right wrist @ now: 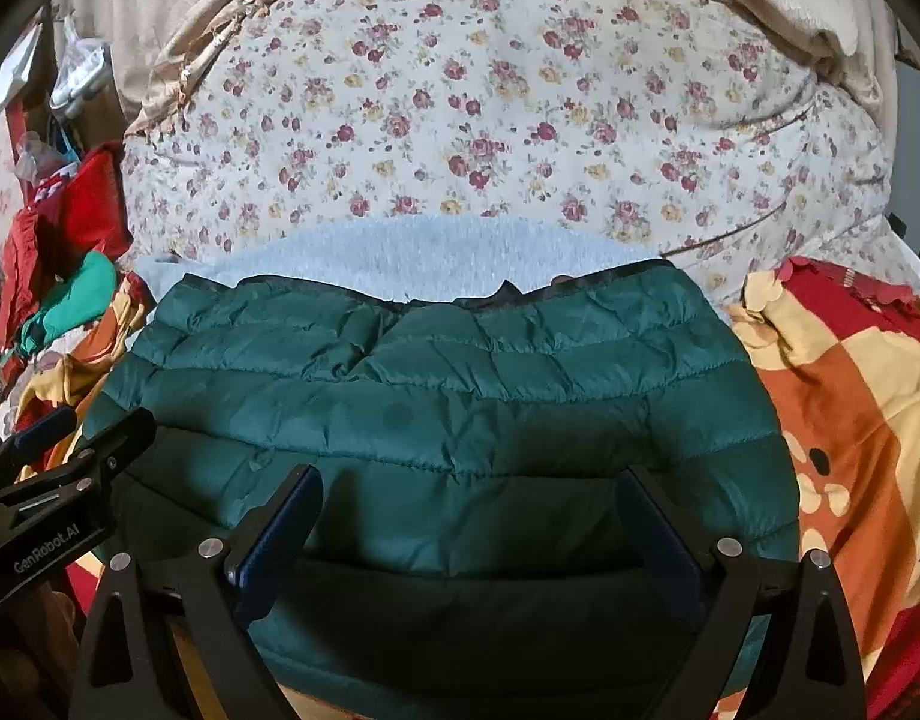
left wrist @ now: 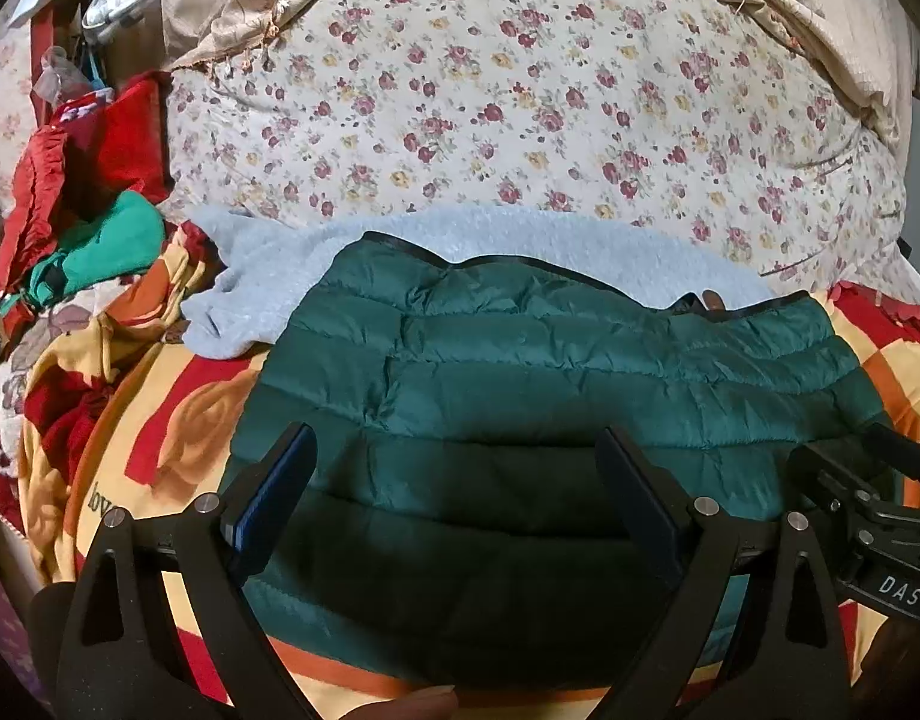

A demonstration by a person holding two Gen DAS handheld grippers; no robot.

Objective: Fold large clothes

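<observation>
A dark green quilted puffer jacket (left wrist: 550,384) lies folded on the bed, over a light blue fleece garment (left wrist: 520,240). It also shows in the right wrist view (right wrist: 460,390), with the blue fleece (right wrist: 412,252) behind it. My left gripper (left wrist: 457,444) is open and empty, hovering over the near half of the jacket. My right gripper (right wrist: 469,483) is open and empty, also over the jacket's near half. The right gripper's body shows at the right edge of the left wrist view (left wrist: 868,516); the left gripper's body shows at the left of the right wrist view (right wrist: 58,480).
A red, orange and cream blanket (left wrist: 178,420) covers the bed under the jacket (right wrist: 850,420). A floral quilt (left wrist: 520,90) is piled behind. Red and green clothes (left wrist: 88,228) are heaped at the left. A beige curtain (left wrist: 820,30) hangs at the back.
</observation>
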